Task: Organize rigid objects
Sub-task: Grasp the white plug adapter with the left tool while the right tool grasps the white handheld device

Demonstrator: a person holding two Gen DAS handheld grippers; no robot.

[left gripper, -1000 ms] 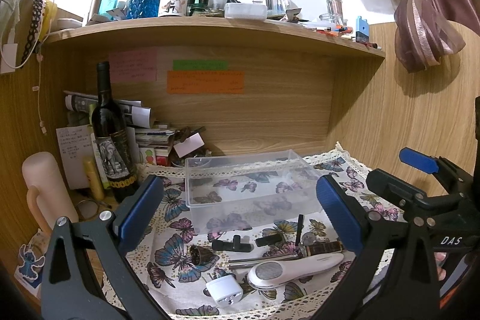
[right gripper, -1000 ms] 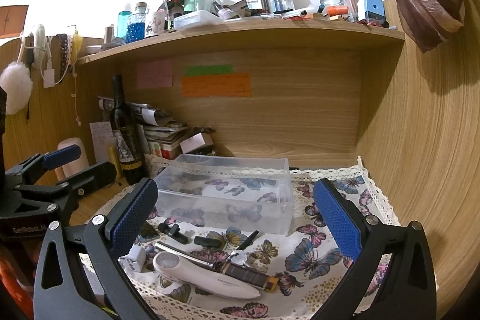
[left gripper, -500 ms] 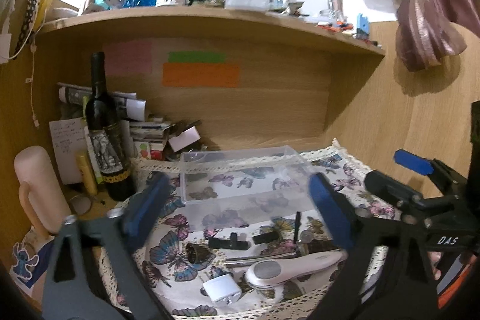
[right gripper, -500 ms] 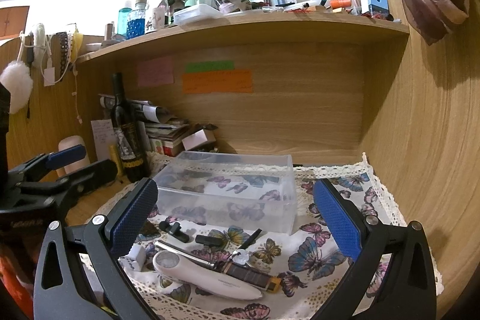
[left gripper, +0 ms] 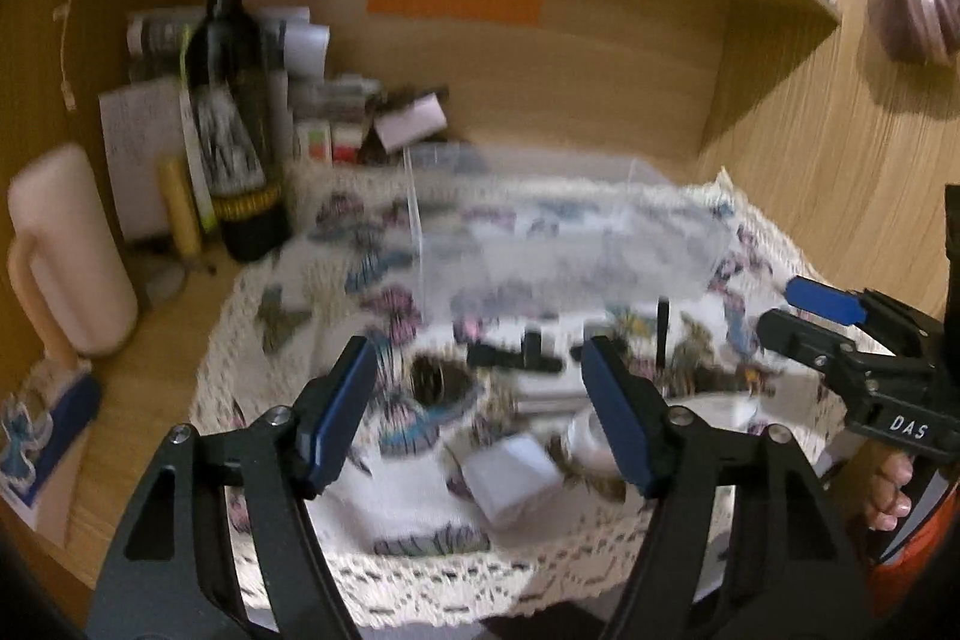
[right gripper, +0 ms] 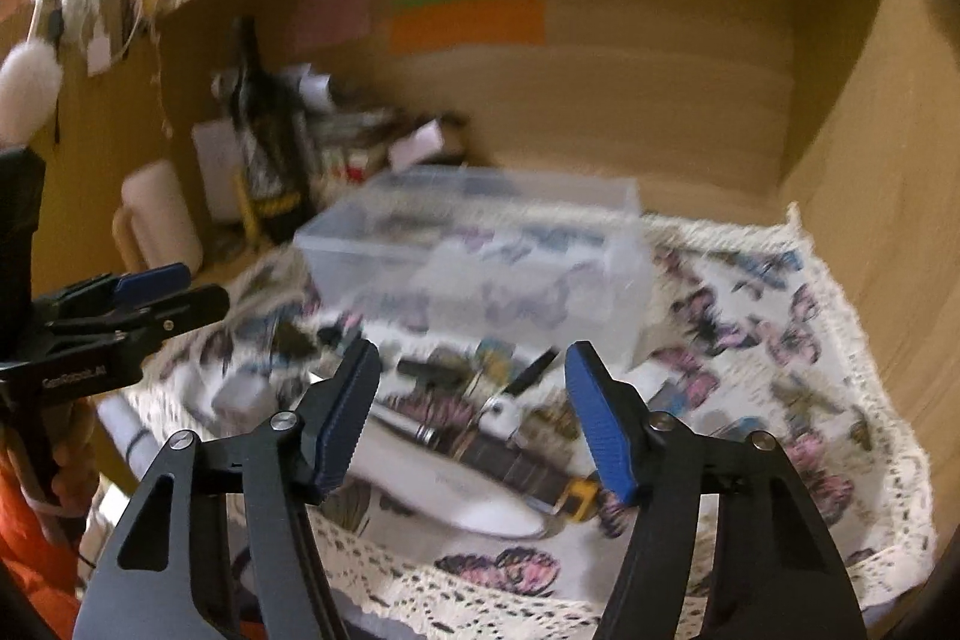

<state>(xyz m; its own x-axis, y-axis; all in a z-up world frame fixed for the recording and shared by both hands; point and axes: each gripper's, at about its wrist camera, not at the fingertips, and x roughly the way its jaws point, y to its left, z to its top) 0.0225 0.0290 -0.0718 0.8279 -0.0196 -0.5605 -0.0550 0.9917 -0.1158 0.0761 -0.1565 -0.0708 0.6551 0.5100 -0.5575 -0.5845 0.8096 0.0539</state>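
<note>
Both views are motion-blurred. A clear plastic box (left gripper: 558, 232) stands on a butterfly-print cloth (left gripper: 312, 316); it also shows in the right wrist view (right gripper: 480, 250). In front of it lie small items: a white plug cube (left gripper: 510, 472), a black T-shaped part (left gripper: 516, 355), a dark round object (left gripper: 432, 379), a white oblong device (right gripper: 456, 484) and a knife-like tool (right gripper: 528, 472). My left gripper (left gripper: 480, 418) is open and empty above the plug and round object. My right gripper (right gripper: 474, 418) is open and empty above the white device.
A dark wine bottle (left gripper: 234, 100) stands at the back left beside papers and small boxes. A cream jug (left gripper: 66, 250) stands at the far left. Wooden walls close the nook behind and to the right. The right gripper also shows in the left wrist view (left gripper: 840, 334).
Both grippers have tilted down and moved in toward the items on the cloth. Their jaws have narrowed but stay open. Nothing has been taken hold of.
</note>
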